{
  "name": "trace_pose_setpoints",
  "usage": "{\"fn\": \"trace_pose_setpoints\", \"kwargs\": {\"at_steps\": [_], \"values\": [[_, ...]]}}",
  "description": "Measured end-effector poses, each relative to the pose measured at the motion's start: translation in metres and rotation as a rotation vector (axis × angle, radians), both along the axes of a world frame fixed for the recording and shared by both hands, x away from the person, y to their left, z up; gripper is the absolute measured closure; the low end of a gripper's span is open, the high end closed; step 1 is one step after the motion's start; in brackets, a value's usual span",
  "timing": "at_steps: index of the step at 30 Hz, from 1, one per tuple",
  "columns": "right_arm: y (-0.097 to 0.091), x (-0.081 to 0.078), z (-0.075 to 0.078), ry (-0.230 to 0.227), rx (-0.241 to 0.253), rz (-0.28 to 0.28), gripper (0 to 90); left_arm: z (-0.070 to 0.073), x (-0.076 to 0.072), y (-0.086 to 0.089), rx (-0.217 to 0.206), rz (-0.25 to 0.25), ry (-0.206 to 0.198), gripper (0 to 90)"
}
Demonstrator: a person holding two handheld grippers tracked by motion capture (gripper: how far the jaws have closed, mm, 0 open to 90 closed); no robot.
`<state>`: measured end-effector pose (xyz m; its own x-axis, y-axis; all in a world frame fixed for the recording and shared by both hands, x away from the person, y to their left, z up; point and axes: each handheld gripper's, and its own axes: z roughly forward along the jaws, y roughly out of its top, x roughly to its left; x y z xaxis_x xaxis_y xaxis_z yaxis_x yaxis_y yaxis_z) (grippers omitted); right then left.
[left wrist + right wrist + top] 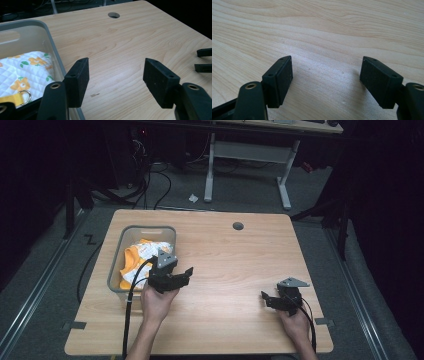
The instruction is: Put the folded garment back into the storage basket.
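Wooden table [225, 255] carries a grey bin [131, 231] of floral cloth [145, 251] beside the left claw [186, 275]; both claws gape.

Grey bin [123, 232] at table's left – holds crumpled white-and-orange floral cloth [137, 260].

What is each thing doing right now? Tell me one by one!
Left gripper: jaws open, holding nothing, beside the bin.
Right gripper: jaws open, holding nothing, above bare table.
Grey bin: upright on the table, no lid, cloth inside.
Flowery cloth: bunched up in the bin, white with orange flowers.
Table: flat, bare on the right side.
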<state>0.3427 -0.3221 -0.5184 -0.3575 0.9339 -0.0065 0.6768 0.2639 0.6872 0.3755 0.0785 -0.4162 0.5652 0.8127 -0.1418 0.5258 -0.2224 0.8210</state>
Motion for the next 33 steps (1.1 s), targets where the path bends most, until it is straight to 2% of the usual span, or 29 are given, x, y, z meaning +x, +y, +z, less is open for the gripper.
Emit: {"fn": "trace_pose_setpoints", "kwargs": {"at_steps": [17,33], "values": [[0.000,0.000,0.000,0.000,0.000,0.000,26.6,-0.010,-0.009,-0.025,-0.038,-0.052,0.016,37.2],[0.000,0.000,0.000,-0.001,-0.001,0.001,26.6,-0.020,-0.014,-0.040,-0.039,-0.084,0.036,36.5]]}}
